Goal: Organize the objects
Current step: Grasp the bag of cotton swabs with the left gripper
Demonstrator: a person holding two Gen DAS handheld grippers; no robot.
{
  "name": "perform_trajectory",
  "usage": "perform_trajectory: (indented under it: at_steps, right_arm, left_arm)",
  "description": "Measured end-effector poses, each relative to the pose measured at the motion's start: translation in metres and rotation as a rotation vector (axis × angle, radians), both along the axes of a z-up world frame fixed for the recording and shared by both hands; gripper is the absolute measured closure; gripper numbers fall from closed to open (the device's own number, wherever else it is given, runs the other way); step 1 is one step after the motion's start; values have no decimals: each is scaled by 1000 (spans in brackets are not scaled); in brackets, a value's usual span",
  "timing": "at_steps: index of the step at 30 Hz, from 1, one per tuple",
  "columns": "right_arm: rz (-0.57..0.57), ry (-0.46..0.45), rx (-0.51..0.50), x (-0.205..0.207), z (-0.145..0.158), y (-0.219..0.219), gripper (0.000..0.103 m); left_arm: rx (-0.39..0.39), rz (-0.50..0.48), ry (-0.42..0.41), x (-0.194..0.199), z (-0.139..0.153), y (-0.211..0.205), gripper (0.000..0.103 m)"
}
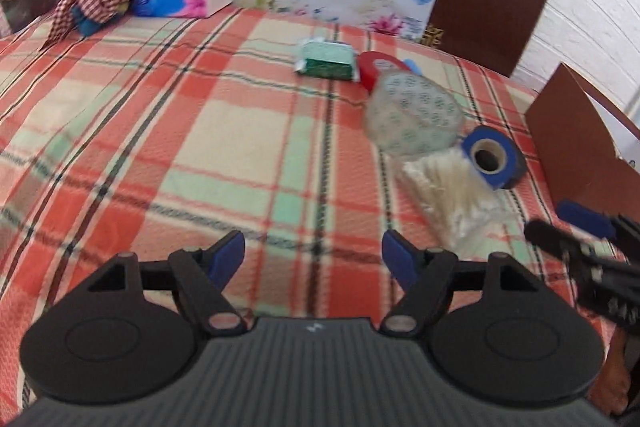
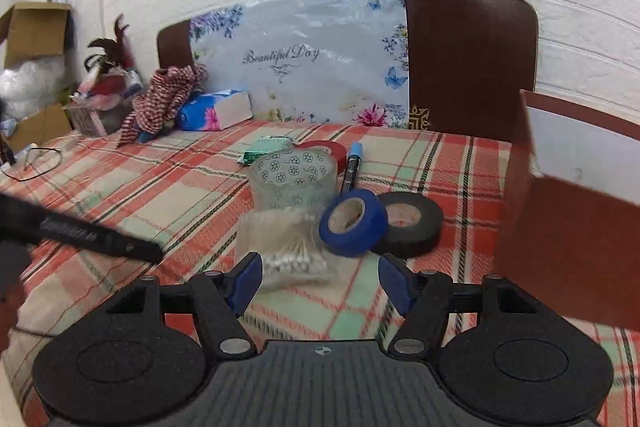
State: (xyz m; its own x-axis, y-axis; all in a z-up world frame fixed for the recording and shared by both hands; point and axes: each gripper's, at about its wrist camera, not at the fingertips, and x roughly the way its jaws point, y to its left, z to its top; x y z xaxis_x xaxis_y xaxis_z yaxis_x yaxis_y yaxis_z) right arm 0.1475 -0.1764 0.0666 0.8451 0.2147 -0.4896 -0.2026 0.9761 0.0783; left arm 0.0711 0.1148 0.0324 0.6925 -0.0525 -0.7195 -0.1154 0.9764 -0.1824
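Lying just ahead of the right gripper (image 2: 320, 281), the bag of cotton swabs (image 2: 286, 247) looks light, soft and crinkly; pinching its near edge seems best. Both grippers' jaws stand apart, empty. Only the right view shows the black tape (image 2: 410, 225) beside the blue tape (image 2: 352, 221); the left gripper (image 1: 313, 259) hovers over bare blanket (image 1: 160, 131).
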Motion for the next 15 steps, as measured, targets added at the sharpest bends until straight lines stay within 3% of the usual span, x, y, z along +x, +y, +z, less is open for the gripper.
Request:
perform_trajectory:
  at_steps: [4, 7, 10, 13, 15]
  right_arm:
    - [58, -3, -90, 5, 7, 19, 40]
    - [108, 38, -122, 8, -7, 30, 40]
    - [106, 68, -155, 15, -20, 32, 39]
    - [81, 82, -158, 25, -28, 24, 25]
    - [97, 106, -126, 38, -33, 20, 24]
  left_arm:
    - [-42, 13, -7, -2, -2, 16, 26]
    - [-89, -18, -15, 3, 1, 16, 26]
    - [-190, -90, -4, 29, 5, 13, 27]
    - [-285, -171, 8, 60, 7, -5, 27]
    - [-300, -214, 38, 82, 1, -24, 26]
